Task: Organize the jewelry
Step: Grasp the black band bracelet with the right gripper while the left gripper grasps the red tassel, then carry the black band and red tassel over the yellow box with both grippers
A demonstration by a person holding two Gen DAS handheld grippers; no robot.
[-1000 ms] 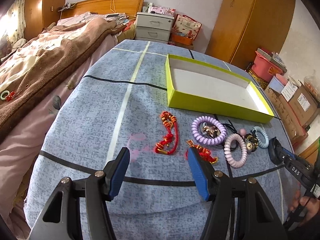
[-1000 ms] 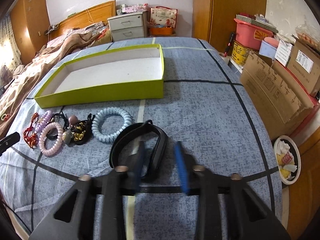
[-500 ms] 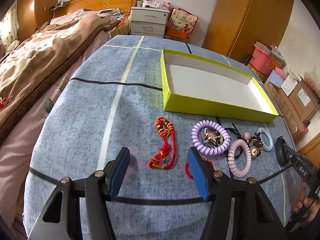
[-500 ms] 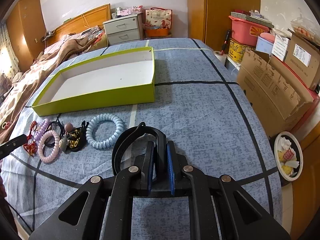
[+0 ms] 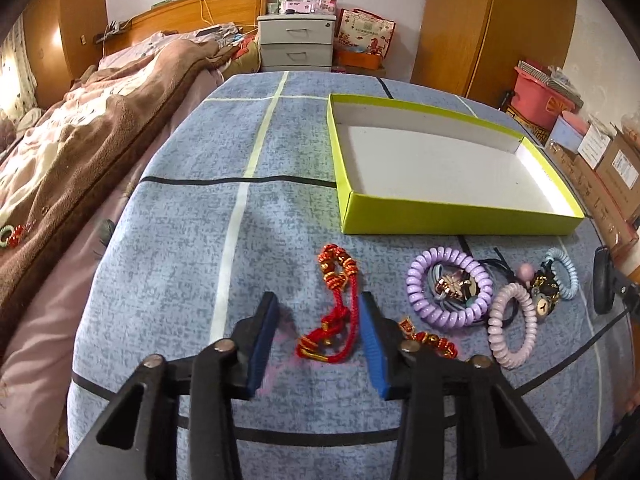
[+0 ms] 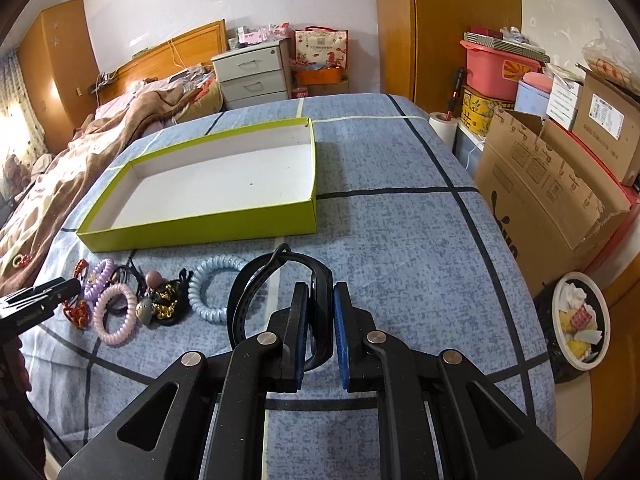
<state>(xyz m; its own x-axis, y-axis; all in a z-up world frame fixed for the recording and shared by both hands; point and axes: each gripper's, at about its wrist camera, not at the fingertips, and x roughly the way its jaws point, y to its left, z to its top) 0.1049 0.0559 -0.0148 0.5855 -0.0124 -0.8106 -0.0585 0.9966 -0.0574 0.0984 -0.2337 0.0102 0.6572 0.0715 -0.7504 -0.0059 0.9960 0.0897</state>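
Note:
A red cord bracelet with gold beads (image 5: 340, 312) lies on the blue cloth between the fingers of my left gripper (image 5: 318, 304). The jaws are closing; the right pad is at the cord and the left pad stands apart from it. My right gripper (image 6: 320, 290) is shut on a black band (image 6: 256, 284) whose loop rests on the cloth. Between the two lie a purple coil tie (image 5: 418, 300), a pink coil tie (image 5: 496, 328), a light blue coil tie (image 6: 200, 300), a second red charm (image 5: 430, 342) and dark clips. The green box (image 5: 440, 222) behind them has a bare white floor.
A bed with a brown blanket (image 5: 80, 160) lies to the left. Cardboard boxes (image 6: 540, 184) and a round bin (image 6: 580, 320) stand to the right of the table. Drawers (image 5: 296, 44) are at the back wall.
My left gripper has moved forward over the red cord bracelet and its jaws have narrowed around it. My right gripper has closed on the black band and stayed in place.

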